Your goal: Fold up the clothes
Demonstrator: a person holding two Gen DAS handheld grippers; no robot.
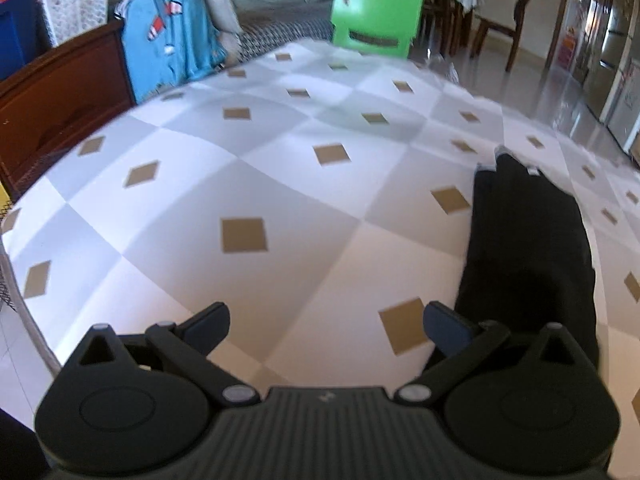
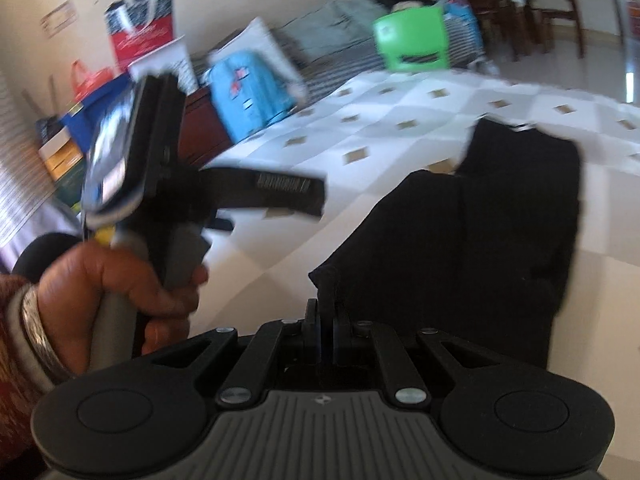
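- The left gripper point(image 1: 326, 326) hangs over the desk point(image 1: 240, 184), its two fingers spread wide with nothing between them; only the white-and-grey checked covering with tan diamonds shows in the gap.
- In the left wrist view, the black garment point(image 1: 528, 248) lies on the desk toward its right edge, a long dark strip running from the near side away toward the far side, with small pale tabs at its far end.
- The left gripper's right finger point(image 1: 448, 326) sits just beside the garment's near end; whether it touches the cloth cannot be told.
- The right gripper point(image 2: 326, 322) has its fingers drawn nearly together, pinching a raised fold of the black garment at its near edge.
- From that pinch, in the right wrist view, the garment spreads away across the desk toward the far right, bunched in folds.
- In the same view, a hand point(image 2: 120, 280) with a metal bangle at the wrist grips the handle of the left gripper, blurred, over the left side of the desk.
- Beyond the far edge of the desk stands a green plastic stool point(image 1: 374, 20).
- A blue garment point(image 1: 172, 40) is draped over dark wooden furniture past the far-left corner.
- Wooden chairs point(image 1: 500, 24) stand on the shiny floor farther back.
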